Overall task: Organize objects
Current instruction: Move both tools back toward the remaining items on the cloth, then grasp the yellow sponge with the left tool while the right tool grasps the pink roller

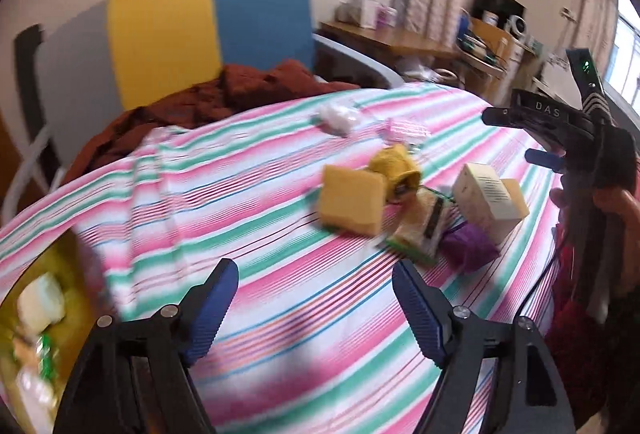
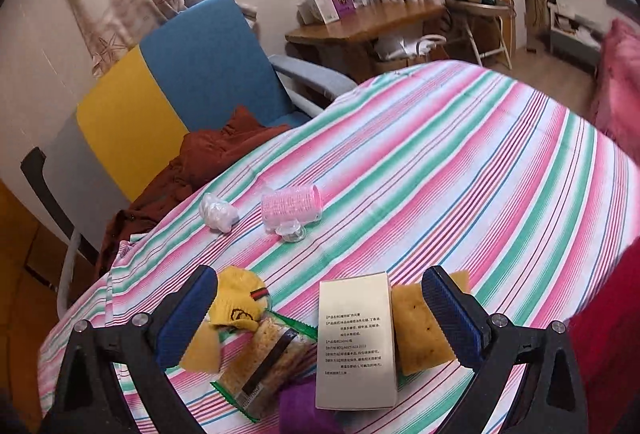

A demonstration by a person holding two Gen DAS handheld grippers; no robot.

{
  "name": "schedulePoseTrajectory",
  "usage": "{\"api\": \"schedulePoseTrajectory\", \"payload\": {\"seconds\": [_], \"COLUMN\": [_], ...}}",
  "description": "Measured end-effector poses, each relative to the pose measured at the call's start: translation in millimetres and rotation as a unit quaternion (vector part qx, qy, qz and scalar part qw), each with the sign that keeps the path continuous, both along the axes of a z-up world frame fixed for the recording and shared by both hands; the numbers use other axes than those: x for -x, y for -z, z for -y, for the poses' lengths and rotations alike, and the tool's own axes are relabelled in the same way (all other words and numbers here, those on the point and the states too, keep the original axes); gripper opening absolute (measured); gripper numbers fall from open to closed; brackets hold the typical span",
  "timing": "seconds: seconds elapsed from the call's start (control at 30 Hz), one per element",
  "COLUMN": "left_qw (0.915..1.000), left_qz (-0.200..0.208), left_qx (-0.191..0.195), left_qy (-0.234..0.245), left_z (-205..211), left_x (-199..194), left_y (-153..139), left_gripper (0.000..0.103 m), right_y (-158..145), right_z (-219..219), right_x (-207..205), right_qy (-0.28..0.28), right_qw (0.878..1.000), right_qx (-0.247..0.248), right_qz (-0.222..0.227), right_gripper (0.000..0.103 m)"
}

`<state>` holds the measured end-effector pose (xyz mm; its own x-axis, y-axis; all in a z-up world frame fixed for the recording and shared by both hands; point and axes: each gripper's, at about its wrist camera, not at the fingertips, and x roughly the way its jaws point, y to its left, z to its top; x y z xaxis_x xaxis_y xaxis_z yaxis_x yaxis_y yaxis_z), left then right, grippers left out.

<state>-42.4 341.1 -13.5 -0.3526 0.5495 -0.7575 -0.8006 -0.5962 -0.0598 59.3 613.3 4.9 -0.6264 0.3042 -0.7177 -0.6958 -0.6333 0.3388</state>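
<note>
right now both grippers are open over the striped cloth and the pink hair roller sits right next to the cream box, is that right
Not quite. Both the left gripper and the right gripper are open over the striped cloth, but the pink hair roller lies apart from the cream box, farther back beside a white crumpled wad. The right wrist view shows the gap.

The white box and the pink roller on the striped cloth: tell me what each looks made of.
White box: likely thin cardboard with a smooth, faintly glossy finish, going by its crisp folded edges and printed text. Pink roller: probably plastic, a translucent pink cylinder with a fuzzy or bristly surface; the blur leaves its texture uncertain.
</note>
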Motion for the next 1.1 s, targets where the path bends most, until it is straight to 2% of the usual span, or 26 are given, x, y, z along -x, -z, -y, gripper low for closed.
{"api": "schedulePoseTrajectory", "payload": {"seconds": [0.13,0.2,0.4,0.47,0.53,0.57,0.6,0.77,0.83,0.9,1.0,1.1], "left_qw": [0.9987,0.9981,0.9966,0.9963,0.9965,0.9967,0.9972,0.9992,0.9998,0.9991,0.9993,0.9994], "left_qz": [-0.004,-0.010,0.024,0.023,0.021,0.027,0.034,0.031,0.012,0.011,-0.006,0.009], "left_qx": [-0.009,0.006,0.021,0.032,0.039,0.035,0.033,0.004,0.007,0.006,-0.001,-0.001], "left_qy": [0.050,0.061,0.077,0.076,0.070,0.068,0.058,0.026,-0.017,-0.040,-0.036,-0.033], "left_z": [-44,-62,-95,-104,-109,-109,-109,-89,-71,-61,-55,-58], "left_x": [9,16,44,50,55,57,60,54,47,44,38,46], "left_y": [12,22,50,61,68,71,73,68,66,70,78,81], "left_gripper": [0.084,0.090,0.090,0.090,0.084,0.064,0.062,0.057,0.057,0.057,0.057,0.057], "right_y": [4,6,10,12,13,14,14,16,15,15,16,9], "right_z": [3,5,4,3,4,5,5,8,11,12,14,12], "right_x": [4,6,9,10,12,12,13,17,19,20,24,35], "right_qy": [-0.018,-0.026,-0.034,-0.036,-0.038,-0.039,-0.041,-0.047,-0.051,-0.054,-0.063,-0.075], "right_qw": [1.000,1.000,0.999,0.999,0.999,0.999,0.999,0.999,0.998,0.998,0.997,0.996], "right_qx": [0.010,0.014,0.027,0.029,0.027,0.027,0.026,0.017,0.008,0.005,0.006,-0.007], "right_qz": [0.002,-0.001,-0.002,0.000,0.006,0.008,0.010,0.022,0.026,0.032,0.042,0.049], "right_gripper": [0.103,0.103,0.103,0.103,0.103,0.103,0.103,0.103,0.103,0.103,0.103,0.103]}}
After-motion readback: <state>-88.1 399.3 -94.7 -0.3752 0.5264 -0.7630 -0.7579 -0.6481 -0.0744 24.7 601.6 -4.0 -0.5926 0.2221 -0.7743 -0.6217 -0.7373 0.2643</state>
